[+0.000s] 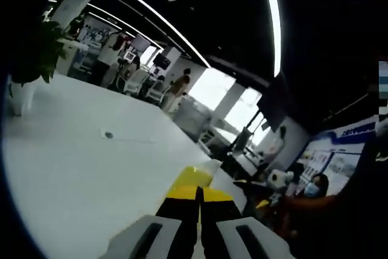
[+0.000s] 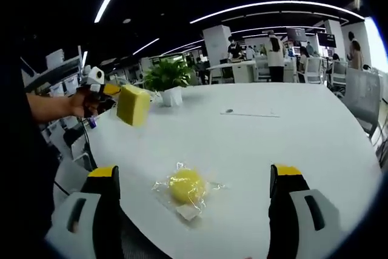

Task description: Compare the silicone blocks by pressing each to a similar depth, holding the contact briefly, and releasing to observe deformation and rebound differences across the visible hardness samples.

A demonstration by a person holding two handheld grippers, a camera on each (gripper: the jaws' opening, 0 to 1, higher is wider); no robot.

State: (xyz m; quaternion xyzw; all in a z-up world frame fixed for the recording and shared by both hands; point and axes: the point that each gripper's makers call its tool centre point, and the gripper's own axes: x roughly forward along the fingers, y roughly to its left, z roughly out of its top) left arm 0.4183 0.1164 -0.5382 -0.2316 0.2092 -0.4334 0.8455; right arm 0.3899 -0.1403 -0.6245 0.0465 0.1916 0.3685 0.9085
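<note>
Two yellow silicone blocks: one square block [image 2: 133, 105] held up at the far left, one rounded block in a clear plastic bag [image 2: 185, 187] near on the white surface [image 2: 291, 131]. One potted green plant [image 2: 168, 80].

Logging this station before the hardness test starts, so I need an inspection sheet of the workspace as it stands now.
Surface: white table, mostly bare.
Job's things: yellow silicone block held up in the left claw; yellow round piece in clear plastic wrap lying on the table.
Clutter: small dark spot on the table; potted green plant at the far edge.
Grippers: left claw shut on the block; right claw open, either side of the wrapped piece, not touching it.
Cables: nothing seen.
Surroundings: open office, ceiling light strips, people standing and seated.
</note>
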